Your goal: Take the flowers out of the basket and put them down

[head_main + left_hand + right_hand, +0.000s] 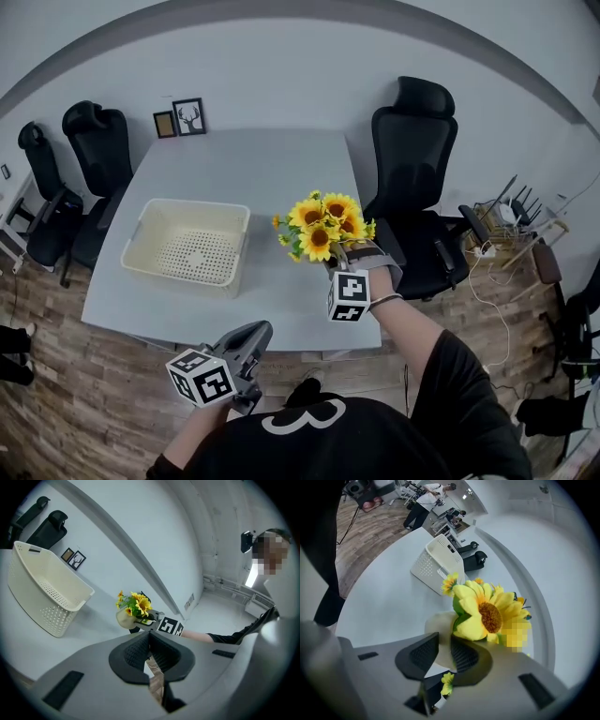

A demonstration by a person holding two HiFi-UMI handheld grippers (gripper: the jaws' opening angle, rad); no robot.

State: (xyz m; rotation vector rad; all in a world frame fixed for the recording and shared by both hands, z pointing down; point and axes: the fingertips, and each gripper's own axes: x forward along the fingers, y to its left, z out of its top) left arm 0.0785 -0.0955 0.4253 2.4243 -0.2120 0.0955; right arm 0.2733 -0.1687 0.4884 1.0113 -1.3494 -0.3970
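Black ribbed fingers [464,656] of the right gripper [443,644] pinch the cream pot [438,620] that carries the flowers [487,616], a bunch of yellow sunflowers with green leaves. The blooms stand just past the fingertips. In the head view the bunch is held upright over the right part of the pale grey surface [272,169], right of centre in the frame and well clear of the basket [197,203].

The cream perforated basket sits on the surface at centre left, open side up, with nothing inside it. The left gripper [150,639] is at the lower left of the head view, off the near edge of the surface. Its fingers are pressed together with nothing between them.

Black office chairs [412,141] stand at the far right and far left of the surface. Two small framed pictures [189,116] lean against the white wall at upper left, above a wooden floor [56,375].
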